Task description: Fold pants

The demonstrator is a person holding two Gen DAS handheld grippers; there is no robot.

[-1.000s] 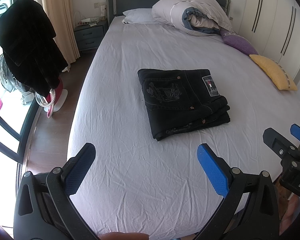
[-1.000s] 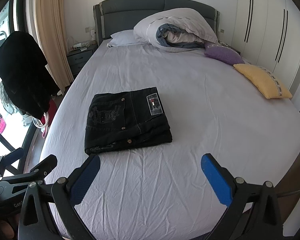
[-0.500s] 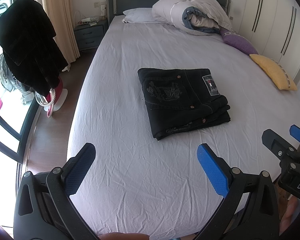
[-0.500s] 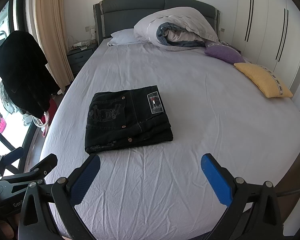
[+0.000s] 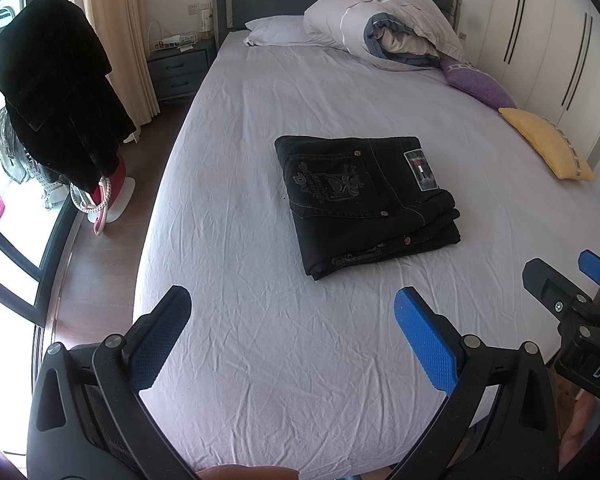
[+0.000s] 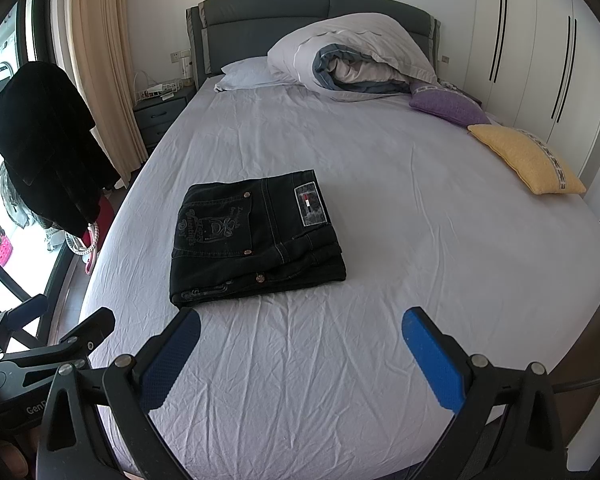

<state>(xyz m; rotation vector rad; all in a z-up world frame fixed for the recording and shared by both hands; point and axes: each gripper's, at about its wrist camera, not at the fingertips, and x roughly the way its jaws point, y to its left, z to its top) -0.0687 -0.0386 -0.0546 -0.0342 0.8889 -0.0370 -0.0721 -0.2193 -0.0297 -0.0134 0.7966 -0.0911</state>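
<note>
Black pants (image 5: 366, 204) folded compact, frame centre on bed (image 5: 260, 344). Left hand-held gripper (image 5: 288, 320), right hand-held gripper (image 6: 300, 344): both wide open, empty. Denim likely heavy, floppy; grip thick folded edge.

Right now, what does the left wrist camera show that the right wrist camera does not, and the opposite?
Only the left wrist view shows the right gripper from outside, at its right edge, and the open left gripper from behind.

Only the right wrist view shows the left gripper from outside, at its left edge, and the right gripper from behind, its fingers wide apart.

Both show the folded black jeans lying untouched on the white bed sheet, the rolled duvet, the purple cushion, the yellow cushion and the hanging black coat.
</note>
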